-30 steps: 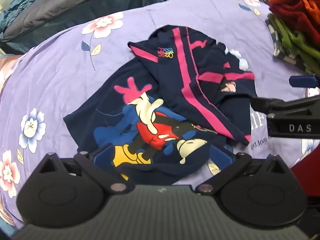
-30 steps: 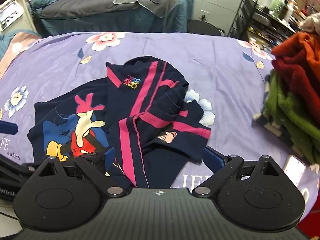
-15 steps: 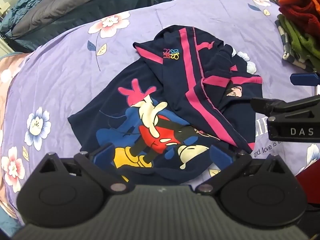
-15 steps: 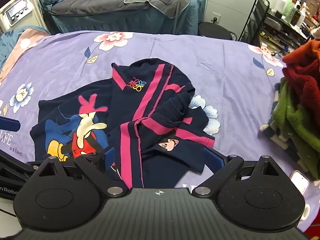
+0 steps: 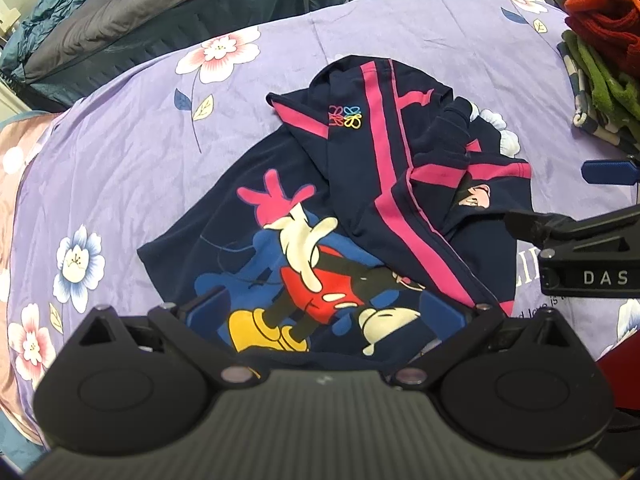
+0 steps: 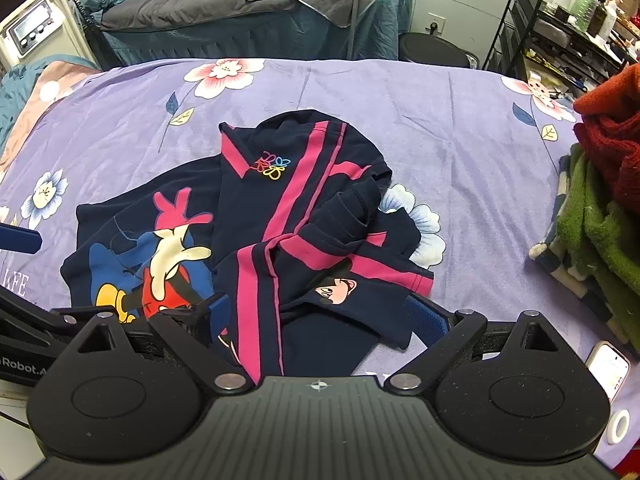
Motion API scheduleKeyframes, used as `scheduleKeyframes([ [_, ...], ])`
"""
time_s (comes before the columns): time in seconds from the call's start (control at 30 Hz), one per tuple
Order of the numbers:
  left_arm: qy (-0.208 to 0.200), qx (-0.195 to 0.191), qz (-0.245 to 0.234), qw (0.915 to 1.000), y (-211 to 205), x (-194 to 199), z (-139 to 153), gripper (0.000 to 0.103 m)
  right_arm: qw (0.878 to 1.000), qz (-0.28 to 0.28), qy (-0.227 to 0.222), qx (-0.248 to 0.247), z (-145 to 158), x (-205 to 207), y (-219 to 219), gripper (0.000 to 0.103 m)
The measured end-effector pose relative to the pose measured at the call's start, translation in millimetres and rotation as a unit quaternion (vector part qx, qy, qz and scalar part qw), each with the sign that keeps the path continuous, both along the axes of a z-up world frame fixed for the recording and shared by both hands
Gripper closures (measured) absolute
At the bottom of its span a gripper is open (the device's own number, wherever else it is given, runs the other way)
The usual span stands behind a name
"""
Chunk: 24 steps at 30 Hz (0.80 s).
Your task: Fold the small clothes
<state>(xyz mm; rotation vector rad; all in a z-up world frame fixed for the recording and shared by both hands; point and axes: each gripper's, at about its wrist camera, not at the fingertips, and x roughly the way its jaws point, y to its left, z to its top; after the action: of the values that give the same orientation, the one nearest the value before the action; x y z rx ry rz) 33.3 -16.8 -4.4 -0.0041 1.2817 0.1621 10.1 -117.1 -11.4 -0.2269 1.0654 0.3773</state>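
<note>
A navy T-shirt with a cartoon mouse print [image 5: 296, 264] [image 6: 160, 248] lies crumpled on the purple flowered sheet [image 5: 120, 152]. Navy trousers with pink stripes [image 5: 384, 168] [image 6: 296, 208] are bunched on top of its right part. My left gripper [image 5: 324, 316] hovers open over the shirt's near edge, nothing between its blue pads. Over the trousers' near end, my right gripper [image 6: 320, 316] is also open and empty. In the left wrist view the right gripper's body [image 5: 580, 248] shows at the right edge; a blue fingertip of the left gripper [image 6: 20, 240] shows at the left of the right wrist view.
A pile of red and green knitwear [image 6: 600, 200] [image 5: 600, 40] sits at the right of the bed. A phone [image 6: 608, 368] lies near the right front corner. A second bed with grey covers [image 6: 240, 8] stands behind, and a shelf rack [image 6: 560, 32] at the back right.
Both grippers have pulled back and risen a little, so the clothes sit lower and farther in each view. The garments have not moved.
</note>
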Motion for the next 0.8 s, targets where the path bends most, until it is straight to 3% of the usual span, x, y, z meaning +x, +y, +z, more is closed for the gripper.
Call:
scheduleKeyframes([
  [0.3,0.001,0.005,-0.009,0.9999,-0.5,11.1,-0.9,0.001,1.0,-0.005,0.007,0.0,-2.0,4.9,-2.8,0.0],
  [0.63,-0.002,-0.018,0.01,0.9998,0.7,10.2,-4.5,0.001,1.0,-0.002,0.008,-0.001,-2.5,6.4,-2.4,0.0],
  [0.8,0.015,-0.007,0.009,0.9998,-3.1,12.0,-11.5,0.001,1.0,-0.004,0.011,0.003,-4.3,6.6,-1.8,0.0],
])
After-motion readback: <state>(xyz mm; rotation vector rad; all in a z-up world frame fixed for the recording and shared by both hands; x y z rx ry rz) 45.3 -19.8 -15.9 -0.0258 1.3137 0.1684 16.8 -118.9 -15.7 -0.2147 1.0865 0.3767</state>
